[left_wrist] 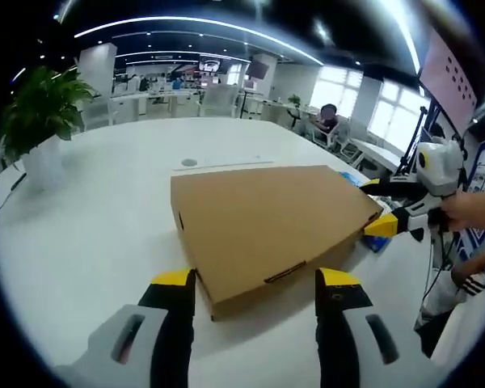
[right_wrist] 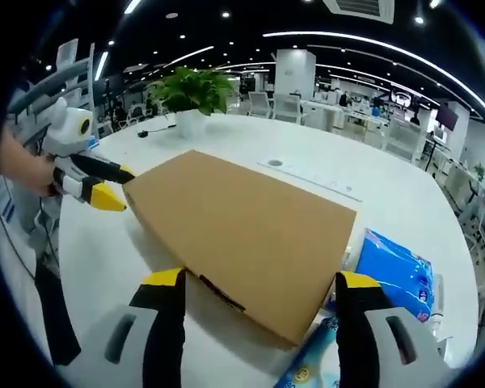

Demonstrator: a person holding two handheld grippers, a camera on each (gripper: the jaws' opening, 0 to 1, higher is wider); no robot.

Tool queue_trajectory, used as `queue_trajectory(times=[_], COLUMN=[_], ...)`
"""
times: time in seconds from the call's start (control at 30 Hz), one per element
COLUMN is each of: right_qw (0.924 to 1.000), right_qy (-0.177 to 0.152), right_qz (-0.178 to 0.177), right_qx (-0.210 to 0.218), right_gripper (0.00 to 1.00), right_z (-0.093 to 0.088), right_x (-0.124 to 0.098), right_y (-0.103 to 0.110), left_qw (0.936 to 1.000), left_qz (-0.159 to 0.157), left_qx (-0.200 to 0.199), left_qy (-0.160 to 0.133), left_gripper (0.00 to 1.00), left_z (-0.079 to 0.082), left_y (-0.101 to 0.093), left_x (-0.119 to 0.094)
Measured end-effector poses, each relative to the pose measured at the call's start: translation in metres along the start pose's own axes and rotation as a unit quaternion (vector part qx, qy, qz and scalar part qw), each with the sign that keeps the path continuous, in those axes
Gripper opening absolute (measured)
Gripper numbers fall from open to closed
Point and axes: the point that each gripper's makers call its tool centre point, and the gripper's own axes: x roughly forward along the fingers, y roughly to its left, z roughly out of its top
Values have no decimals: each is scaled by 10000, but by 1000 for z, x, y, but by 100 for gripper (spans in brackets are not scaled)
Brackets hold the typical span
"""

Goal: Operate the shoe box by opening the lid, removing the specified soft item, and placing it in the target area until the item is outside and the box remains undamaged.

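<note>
In the left gripper view your left gripper [left_wrist: 257,291] rises from the bottom of the frame with its two yellow-tipped jaws spread wide and nothing between them; the near corner of the shoe box [left_wrist: 271,226] lies just beyond the tips, in the centre of the frame, with its brown cardboard lid closed and flat. The box sits on a white table [left_wrist: 97,226] that fills the lower and left part of that frame. At the right edge of the same view your right gripper [left_wrist: 388,212] reaches in, held by a hand [left_wrist: 473,212], its yellow tips at the far right corner of the box, one above the lid edge and one below it; you cannot tell from here whether they are pinching the lid. In the right gripper view your right gripper [right_wrist: 260,295] also has its jaws wide apart, framing the near corner of the box [right_wrist: 242,226], which runs from centre left to centre right. Your left gripper [right_wrist: 105,190] shows at the left of that frame, its tips against the box's left corner. Blue plastic packets [right_wrist: 396,271] lie just beside the box at the lower right, partly under its edge. A potted plant [right_wrist: 192,93] stands on the table at upper centre left.
</note>
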Motion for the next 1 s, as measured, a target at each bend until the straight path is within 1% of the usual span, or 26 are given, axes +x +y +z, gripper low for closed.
queue_trajectory(times=[0.13,0.23,0.27,0.33,0.4,0.5,0.53,0.6,0.67,0.77,0.8,0.83,0.97,1.0], right_qw=[10000,9999,9999,9998,9998,9997,9995,9996,9994,9989,9989,9983,9970,9963], right_qy=[-9,57,79,91,13,-22,-71,-130,-198,-410,-433,-553,-756,-832], right_qz=[16,-1,-1,-48,-72,-113,-128,-103,-137,-171,-172,-162,-156,-139], right_qx=[-74,-115,-115,-140,-165,-224,-269,-249,-262,-142,-82,6,56,137], right_gripper=[78,78,78,78,79,81,81,83,85,87,88,89,93,94], right_z=[-2,-5,-6,-7,-3,0,2,5,8,14,15,18,23,24], right_x=[-1,-1,-1,-2,-5,-10,-12,-15,-19,-27,-30,-33,-42,-45], right_y=[3,2,3,2,2,1,1,1,0,1,1,3,9,11], left_qw=[10000,10000,10000,10000,9999,10000,10000,9999,9996,9989,9988,9987,9981,9977], left_qz=[-1,28,70,24,77,18,-8,-19,-50,-65,-59,-70,-40,-26], left_qx=[9,75,39,-51,68,-7,-48,-12,146,312,329,316,358,370], left_qy=[-36,-15,-33,-60,-95,-60,-72,-160,-246,-329,-369,-389,-509,-562], left_gripper=[62,60,59,58,59,63,66,66,67,69,70,71,76,77], left_z=[0,-1,0,1,2,1,1,3,5,6,7,7,8,8], left_y=[-1,0,1,2,3,2,1,-1,-3,-6,-6,-6,-7,-6], left_x=[0,0,-1,-2,-5,-9,-10,-15,-21,-31,-34,-37,-51,-54])
